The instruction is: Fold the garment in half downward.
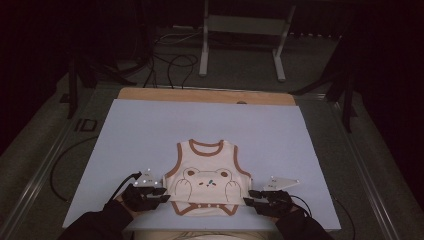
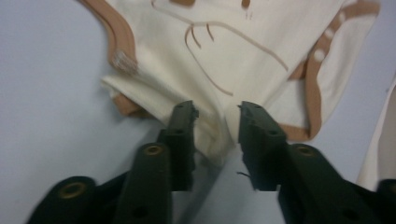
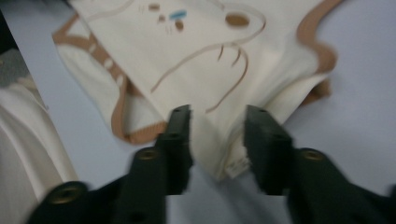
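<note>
**High view: bodysuit flat, neck away from me**

High view shows the cream bodysuit [image 1: 207, 177] lying lengthwise on the lilac surface [image 1: 140, 130], near its front edge, with free room behind. My left hand-held gripper [image 1: 162, 192] and right hand-held gripper [image 1: 247, 197] lie low at its bottom corners, jaws parted, fabric between them unpinched.

bodysuit [image 1: 207, 180]: showing cream fabric with tan-brown trim running along the neck, armholes and leg openings
bodysuit print: showing a bear outlined in brown, with brown ears and eyes, and a small blue mark by the nose
snaps on the bottom band: showing white against the brown
table cover [image 1: 150, 130]: showing plain pale lavender-blue
table edge [image 1: 200, 95]: showing light wood brown
left gripper [image 2: 216, 122]: showing black
right gripper [image 3: 217, 122]: showing black
</note>
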`<action>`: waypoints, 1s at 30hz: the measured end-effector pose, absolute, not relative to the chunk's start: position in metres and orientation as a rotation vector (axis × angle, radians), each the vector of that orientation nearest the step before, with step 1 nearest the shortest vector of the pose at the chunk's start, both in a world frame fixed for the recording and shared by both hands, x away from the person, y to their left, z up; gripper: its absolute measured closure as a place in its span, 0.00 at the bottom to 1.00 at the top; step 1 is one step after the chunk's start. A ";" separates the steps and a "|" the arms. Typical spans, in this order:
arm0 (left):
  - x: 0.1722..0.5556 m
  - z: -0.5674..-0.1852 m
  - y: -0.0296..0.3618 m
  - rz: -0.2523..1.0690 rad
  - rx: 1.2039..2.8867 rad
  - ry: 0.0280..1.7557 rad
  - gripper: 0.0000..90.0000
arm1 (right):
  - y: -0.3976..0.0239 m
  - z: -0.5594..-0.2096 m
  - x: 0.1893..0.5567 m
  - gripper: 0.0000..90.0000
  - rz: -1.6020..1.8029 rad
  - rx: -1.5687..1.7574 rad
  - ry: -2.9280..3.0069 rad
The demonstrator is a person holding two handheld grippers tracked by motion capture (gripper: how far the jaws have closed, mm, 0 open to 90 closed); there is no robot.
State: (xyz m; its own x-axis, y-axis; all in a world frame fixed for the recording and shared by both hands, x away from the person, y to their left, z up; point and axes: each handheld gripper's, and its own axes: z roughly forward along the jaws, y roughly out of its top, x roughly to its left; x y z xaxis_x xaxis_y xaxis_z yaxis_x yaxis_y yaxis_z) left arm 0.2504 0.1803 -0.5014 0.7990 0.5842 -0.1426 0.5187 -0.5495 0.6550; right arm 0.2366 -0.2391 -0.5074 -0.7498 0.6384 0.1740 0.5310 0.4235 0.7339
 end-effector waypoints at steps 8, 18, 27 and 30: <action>0.252 -0.491 0.176 0.126 2.292 0.738 0.39 | -0.241 -0.496 0.242 0.28 1.260 1.035 2.490; 0.266 -0.477 0.178 0.127 2.220 0.696 0.01 | -0.238 -0.484 0.252 0.11 1.310 1.012 2.458; 0.281 -0.461 0.182 0.154 2.180 0.682 0.00 | -0.235 -0.465 0.268 0.13 1.297 0.920 2.452; 0.286 -0.456 0.181 0.153 2.172 0.669 0.00 | -0.234 -0.460 0.275 0.13 1.288 0.903 2.447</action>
State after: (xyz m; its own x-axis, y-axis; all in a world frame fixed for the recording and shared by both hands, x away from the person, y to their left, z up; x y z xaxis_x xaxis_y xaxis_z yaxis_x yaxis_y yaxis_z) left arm 0.2856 0.1812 -0.4562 0.8505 0.5126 -0.1178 0.4107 -0.5073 0.7576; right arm 0.2751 -0.2339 -0.4597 -0.7829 0.6174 0.0774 0.4134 0.4231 0.8063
